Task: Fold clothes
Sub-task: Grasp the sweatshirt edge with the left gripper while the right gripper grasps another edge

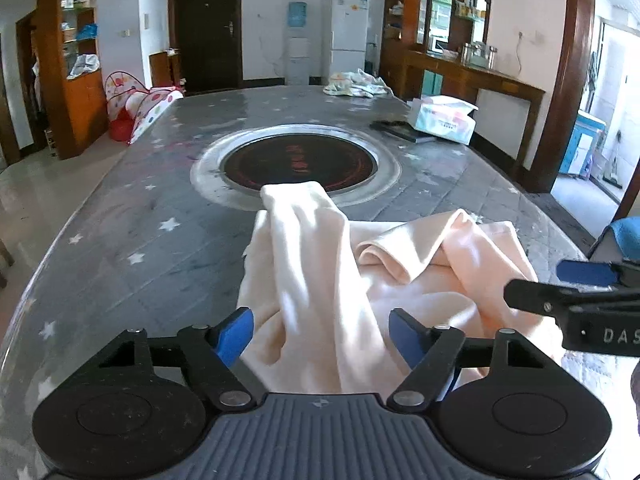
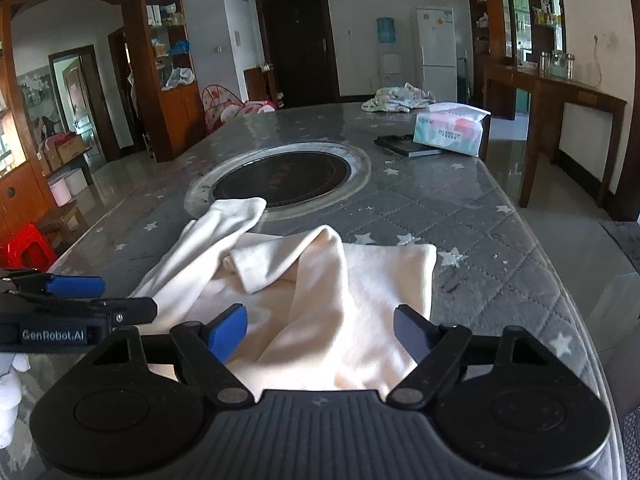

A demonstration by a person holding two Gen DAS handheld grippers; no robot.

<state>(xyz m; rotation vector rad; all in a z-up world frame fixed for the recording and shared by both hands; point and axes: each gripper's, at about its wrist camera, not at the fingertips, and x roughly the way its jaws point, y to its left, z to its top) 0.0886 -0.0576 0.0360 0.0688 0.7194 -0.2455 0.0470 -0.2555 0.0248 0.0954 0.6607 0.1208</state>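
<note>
Desk (image 1: 120, 248): grey, quilted, starred
Hob (image 1: 298, 162): round, sunk into desk centre
Tissue pack (image 2: 450, 130): far right edge
Black book (image 2: 406, 146): just beside the pack
Fridge (image 2: 435, 46): white, back wall
Water dispenser (image 1: 297, 44): beside fridge
Door (image 1: 208, 28): dark, shut

Left gripper (image 1: 322, 336): black linkage arms, blue finger pads (image 1: 236, 334), silver pivot rivets, two round black discs, ribbed grey housing with small cross emblem. Right gripper (image 2: 320, 334): same build (white lettering "GenRobot.AI" on left unit's side seen from right wrist; "DAS" fragment on right unit's side).
</note>
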